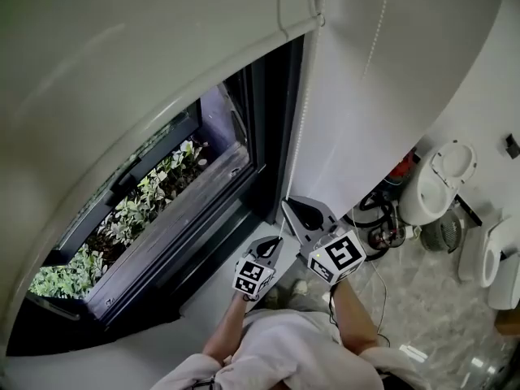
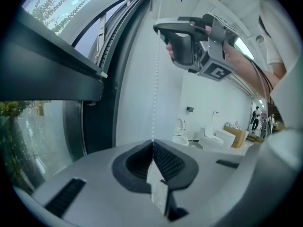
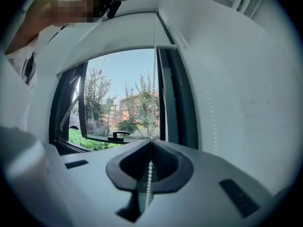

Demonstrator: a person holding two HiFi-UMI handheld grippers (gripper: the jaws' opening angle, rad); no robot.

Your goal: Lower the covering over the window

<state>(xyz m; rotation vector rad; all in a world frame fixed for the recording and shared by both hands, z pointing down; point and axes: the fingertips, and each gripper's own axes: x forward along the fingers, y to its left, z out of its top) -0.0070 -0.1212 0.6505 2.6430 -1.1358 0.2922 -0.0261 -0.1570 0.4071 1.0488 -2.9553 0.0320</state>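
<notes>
Window sits at left. The white blind covers only its upper part; the lower pane is exposed, with greenery outside. The bead chain hangs along the right side of the frame. Left gripper has its jaws clenched on the chain. Right gripper is just above it, clamped on the chain too. Toilets stand far right.

Left gripper pinching bead chain.
Jaws are pressing together on the chain, which is running straight up to the right gripper, gripped by a hand above. Dark window frame is showing left; toilets are standing behind.
</notes>
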